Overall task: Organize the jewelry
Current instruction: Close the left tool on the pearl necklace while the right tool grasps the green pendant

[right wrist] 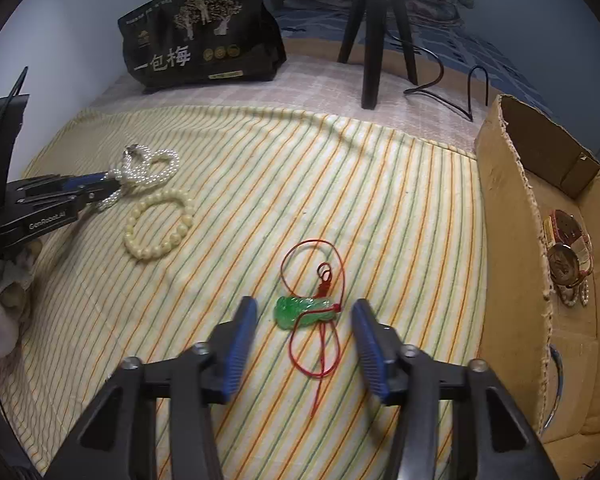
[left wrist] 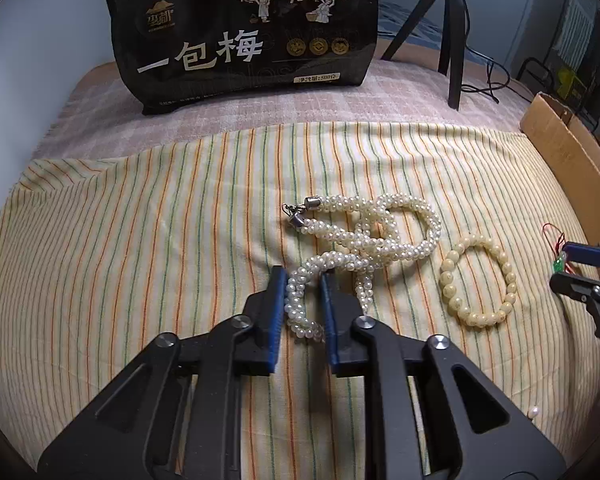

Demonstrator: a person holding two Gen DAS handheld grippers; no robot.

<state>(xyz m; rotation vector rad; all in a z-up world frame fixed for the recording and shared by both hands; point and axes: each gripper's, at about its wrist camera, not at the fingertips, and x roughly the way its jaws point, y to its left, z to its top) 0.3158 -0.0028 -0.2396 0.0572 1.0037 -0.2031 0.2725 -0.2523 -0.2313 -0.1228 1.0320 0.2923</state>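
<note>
Left hand-held gripper (left wrist: 303,304) closing around pearls (left wrist: 360,240), not yet clenched.
Right hand-held gripper (right wrist: 304,336) hanging released over pendant (right wrist: 302,310); watch (right wrist: 566,248) boxed, bracelet (right wrist: 160,226) waiting.

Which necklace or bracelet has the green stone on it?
The jade pendant on red cord, between the right hand-held gripper fingers. The pearl necklace and cream bead bracelet have none.

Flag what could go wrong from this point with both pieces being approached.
The pearl necklace lies looped over itself, so the left hand-held gripper, closing on one strand, may drag a tangle. The right hand-held gripper straddles the green pendant, whose thin red cord could snag or slip.
</note>
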